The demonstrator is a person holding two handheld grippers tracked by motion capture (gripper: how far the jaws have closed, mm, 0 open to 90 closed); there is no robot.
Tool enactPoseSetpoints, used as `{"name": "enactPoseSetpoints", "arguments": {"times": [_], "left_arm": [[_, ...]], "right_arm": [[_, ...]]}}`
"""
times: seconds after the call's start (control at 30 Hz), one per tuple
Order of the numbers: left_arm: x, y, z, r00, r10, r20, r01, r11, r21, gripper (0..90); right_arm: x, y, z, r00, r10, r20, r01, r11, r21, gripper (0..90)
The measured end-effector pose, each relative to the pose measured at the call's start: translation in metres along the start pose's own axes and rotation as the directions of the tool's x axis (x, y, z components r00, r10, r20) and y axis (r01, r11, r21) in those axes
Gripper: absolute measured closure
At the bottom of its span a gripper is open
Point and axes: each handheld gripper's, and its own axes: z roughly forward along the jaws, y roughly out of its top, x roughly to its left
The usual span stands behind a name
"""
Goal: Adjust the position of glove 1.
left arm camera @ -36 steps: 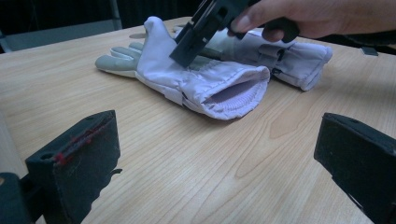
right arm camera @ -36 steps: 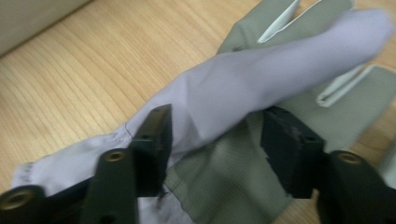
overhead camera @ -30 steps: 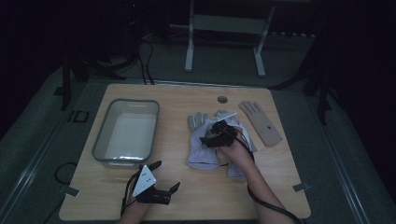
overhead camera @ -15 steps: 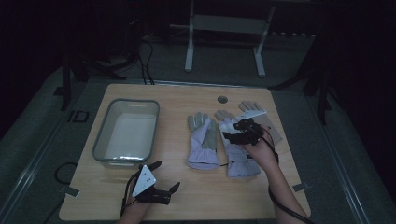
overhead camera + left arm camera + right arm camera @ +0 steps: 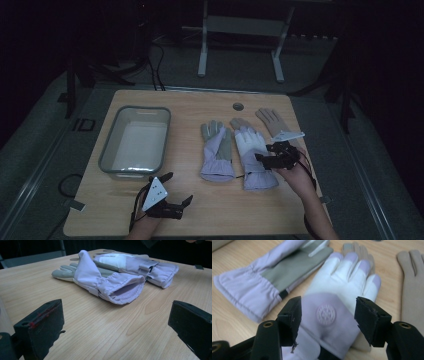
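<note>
High view: the wooden table (image 5: 200, 210) is bearing a grey tub (image 5: 135, 140) at about 9 o'clock of its middle, and three gloves are lying to the tub's 3 o'clock. The lilac glove with the grey palm (image 5: 217, 150) is lying palm up, fingers toward 12 o'clock. Just beside it, touching or nearly so, the lilac-and-white glove (image 5: 250, 150) is lying back up. A tan glove (image 5: 272, 122) is lying at 2 o'clock, partly under the right gripper (image 5: 274, 159). The right gripper is hovering at the lilac-and-white glove's 3 o'clock edge, near the cuff. The left gripper (image 5: 172, 202) is resting at 6 o'clock of the table, well apart from all gloves.

Left gripper view: its jaws are standing wide apart with bare wood between them. The grey-palmed glove's cuff (image 5: 122, 288) is gaping open toward the camera at 12 o'clock.

Right gripper view: the jaws are standing partly open and have just been closing a little; they are bracketing the round emblem (image 5: 326, 313) on the lilac-and-white glove's back, pads not pressing. Whether they are touching fabric cannot be told.

Judgement: this glove is looking light, soft, padded and limp; it will likely fold and dangle when lifted. The gathered cuff or a pinched fold on the back should be offering the surest hold; smooth shell fabric may be slipping.
</note>
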Motion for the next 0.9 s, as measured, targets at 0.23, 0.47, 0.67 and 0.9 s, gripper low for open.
{"name": "enactPoseSetpoints", "arguments": {"times": [0.23,0.47,0.67,0.9], "left_arm": [[0.0,0.0,0.0,1.0,-0.002,0.0,0.002,1.0,-0.001,0.6],[0.0,0.0,0.0,1.0,-0.002,0.0,0.002,1.0,0.001,0.6],[0.0,0.0,0.0,1.0,-0.001,0.0,0.001,1.0,0.002,0.6],[0.0,0.0,0.0,1.0,0.0,0.001,0.0,1.0,0.003,0.6]], "right_arm": [[-0.001,-0.016,0.008,0.9999,0.014,0.001,-0.014,1.0,0.014,38.8],[-0.008,-0.01,0.018,0.9997,0.024,0.01,-0.024,1.0,0.011,40.3],[-0.012,-0.008,0.041,0.9997,0.024,0.009,-0.025,0.997,0.066,37.5],[-0.009,-0.018,0.052,0.9997,0.001,-0.025,0.001,0.998,0.06,38.2]]}}
